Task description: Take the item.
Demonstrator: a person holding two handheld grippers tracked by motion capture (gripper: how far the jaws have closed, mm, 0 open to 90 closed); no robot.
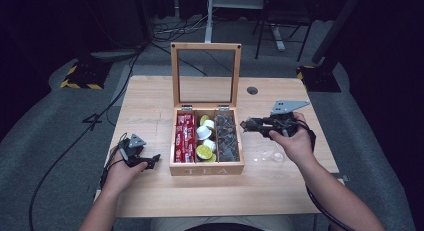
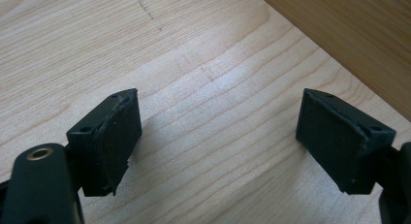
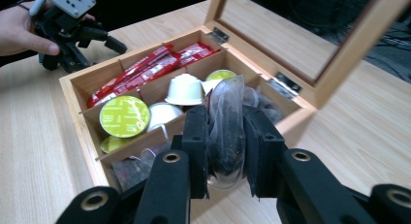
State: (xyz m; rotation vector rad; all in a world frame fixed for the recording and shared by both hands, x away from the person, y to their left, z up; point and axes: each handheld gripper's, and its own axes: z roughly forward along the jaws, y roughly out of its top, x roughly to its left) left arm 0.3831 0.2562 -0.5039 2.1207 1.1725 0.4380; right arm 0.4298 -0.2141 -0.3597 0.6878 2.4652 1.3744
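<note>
High view: wooden tea box (image 1: 206,169) mid-table, lid up; left gripper (image 1: 150,160) sits at its left, right gripper (image 1: 245,124) at its right edge. Left gripper view: jaws wide apart over bare table (image 2: 203,88). Right gripper view: jaws clamped on a clear tea sachet (image 3: 227,132) above the box's end compartment.

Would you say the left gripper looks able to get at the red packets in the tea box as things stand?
Probably yes: the left gripper is open beside the box, the lid stands up, and the red packets fill the nearest compartment, uncovered.
</note>
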